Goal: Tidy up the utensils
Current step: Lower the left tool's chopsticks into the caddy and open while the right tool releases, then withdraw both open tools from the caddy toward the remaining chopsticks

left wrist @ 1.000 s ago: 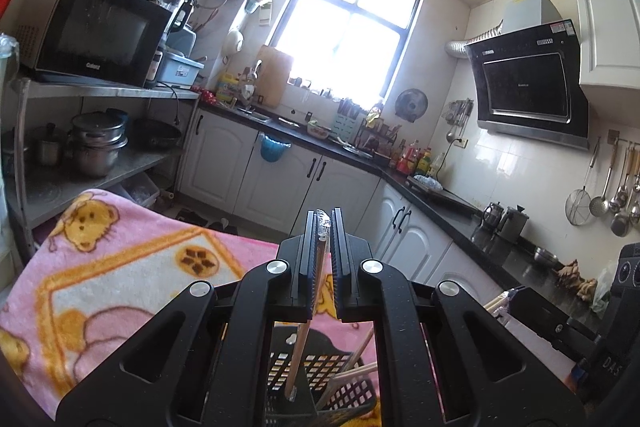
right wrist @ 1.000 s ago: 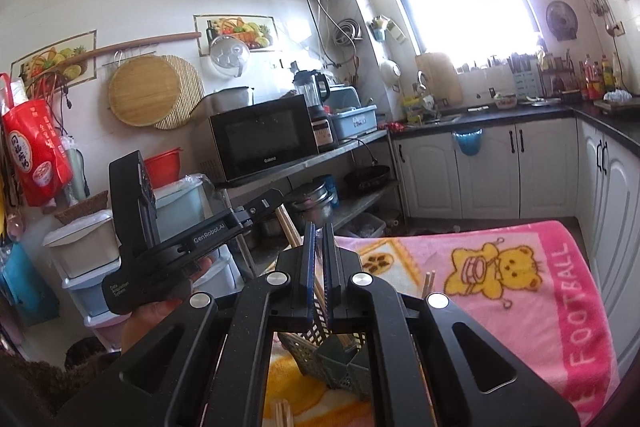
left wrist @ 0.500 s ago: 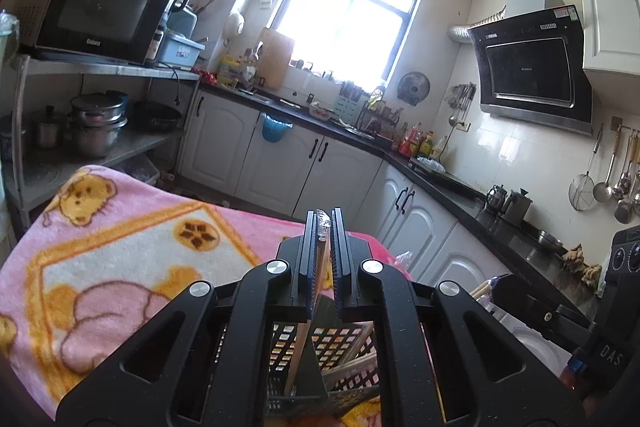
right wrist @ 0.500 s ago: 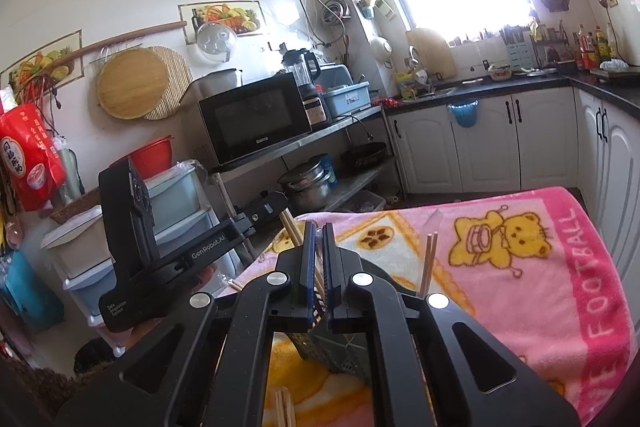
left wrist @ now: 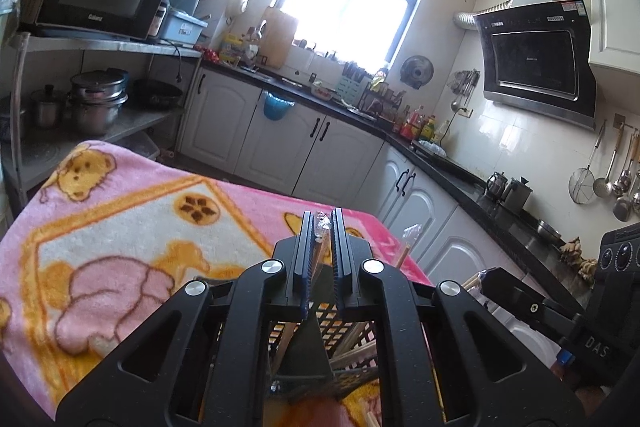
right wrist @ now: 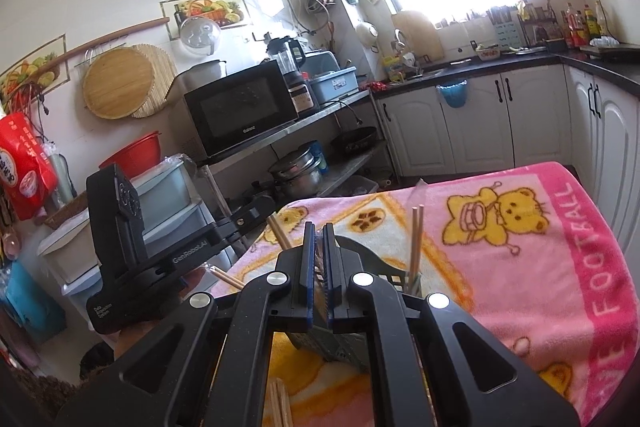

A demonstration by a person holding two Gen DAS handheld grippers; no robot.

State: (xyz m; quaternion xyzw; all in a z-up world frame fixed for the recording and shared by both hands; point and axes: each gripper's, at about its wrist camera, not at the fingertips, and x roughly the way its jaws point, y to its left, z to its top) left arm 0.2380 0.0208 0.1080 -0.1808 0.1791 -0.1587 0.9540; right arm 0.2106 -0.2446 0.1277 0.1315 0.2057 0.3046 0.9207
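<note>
Where a pink cartoon-bear blanket (left wrist: 120,227) covers the table, the items are as follows. Left claw (left wrist: 322,223): jaws opening by a small amount, a wooden chopstick (left wrist: 319,247) with a clear wrapper at its top between the pads, its shaft running down into the basket below; whether the pads press on it cannot be told for certain, though the gap is barely wider than the stick. Dark slotted utensil basket (left wrist: 352,327): standing on the blanket at the near edge, directly under the left claw, with several chopsticks (left wrist: 356,351) leaning inside it. Right claw (right wrist: 317,233): jaws all but closed, a thin chopstick (right wrist: 319,267) seen in the narrow gap; its lower end is hidden behind the claw body. In the right wrist view the same basket (right wrist: 360,251) sits just beyond the claw, with a pair of chopsticks (right wrist: 416,243) standing upright in its right side. Loose chopsticks (right wrist: 280,403) lie on the blanket at the near left. Far background: microwave (right wrist: 244,107) on a metal shelf, white cupboards (left wrist: 280,143).
</note>
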